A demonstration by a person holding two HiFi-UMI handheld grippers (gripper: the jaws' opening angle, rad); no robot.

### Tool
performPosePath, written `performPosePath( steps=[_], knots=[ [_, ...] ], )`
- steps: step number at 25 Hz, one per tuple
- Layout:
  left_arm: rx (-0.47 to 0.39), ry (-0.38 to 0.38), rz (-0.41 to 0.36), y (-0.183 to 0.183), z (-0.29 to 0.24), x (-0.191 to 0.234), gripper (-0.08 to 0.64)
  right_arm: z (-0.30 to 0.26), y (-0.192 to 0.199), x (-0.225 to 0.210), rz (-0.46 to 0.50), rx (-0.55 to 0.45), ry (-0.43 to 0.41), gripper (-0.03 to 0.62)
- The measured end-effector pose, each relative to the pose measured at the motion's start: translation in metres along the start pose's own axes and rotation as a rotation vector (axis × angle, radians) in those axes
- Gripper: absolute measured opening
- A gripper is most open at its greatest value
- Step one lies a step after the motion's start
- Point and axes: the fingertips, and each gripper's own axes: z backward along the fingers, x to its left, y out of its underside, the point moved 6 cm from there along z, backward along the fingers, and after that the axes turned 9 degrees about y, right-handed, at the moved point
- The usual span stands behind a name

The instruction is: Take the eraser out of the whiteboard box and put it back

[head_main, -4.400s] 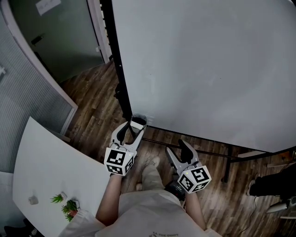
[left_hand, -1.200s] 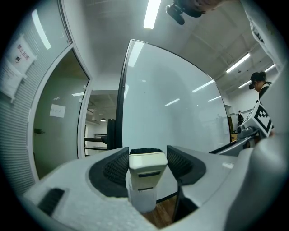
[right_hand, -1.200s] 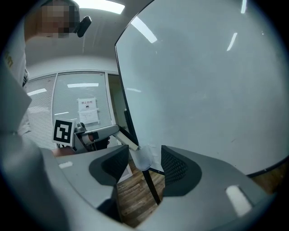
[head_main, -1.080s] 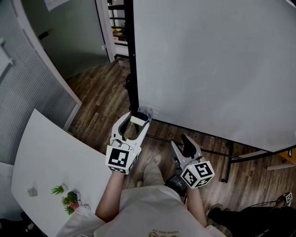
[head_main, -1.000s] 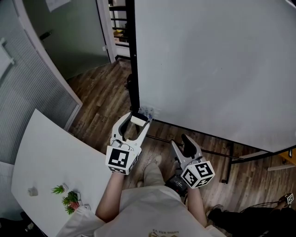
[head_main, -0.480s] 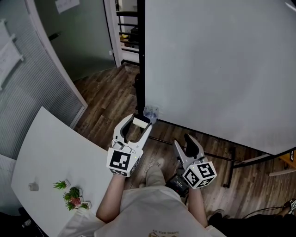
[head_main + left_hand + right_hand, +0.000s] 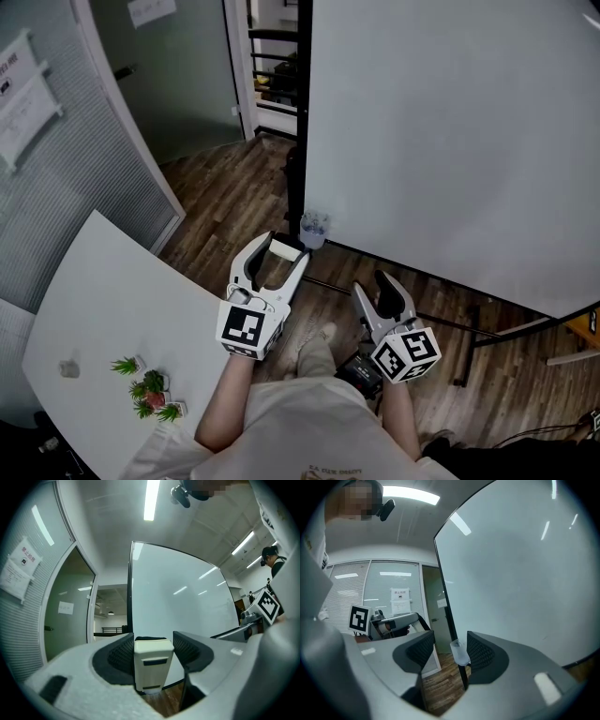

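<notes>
My left gripper (image 7: 282, 249) is shut on the cream eraser (image 7: 285, 247), which stands upright between the pads (image 7: 151, 660). The clear whiteboard box (image 7: 314, 228) hangs at the whiteboard's lower left corner, just beyond the eraser and apart from it. My right gripper (image 7: 383, 284) is lower right of the left one, open with nothing between its fingers. In the right gripper view the clear box (image 7: 459, 653) shows in the distance through the gap of the open jaws.
The large whiteboard (image 7: 450, 141) fills the right side on a black stand (image 7: 297, 112). A white table (image 7: 103, 309) with small plants (image 7: 150, 394) lies at the left. A glass partition (image 7: 56, 141) and a doorway stand behind. The floor is dark wood.
Both grippers have risen slightly. The left one, still shut on the eraser, has drawn back from the clear box, so a gap now shows between them. The right one stays open.
</notes>
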Motion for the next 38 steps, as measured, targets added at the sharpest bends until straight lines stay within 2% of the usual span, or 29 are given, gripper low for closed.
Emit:
performPosePath(
  steps=[15,38],
  knots=[
    [0.008,0.000,0.002,0.001,0.000,0.001,0.259,-0.001,0.001,0.001,0.000,0.013,-0.001,0.221],
    [0.026,0.058,0.029,0.019,-0.048,0.007,0.259,-0.022,0.009,-0.034,-0.008,0.059,0.051,0.221]
  ],
)
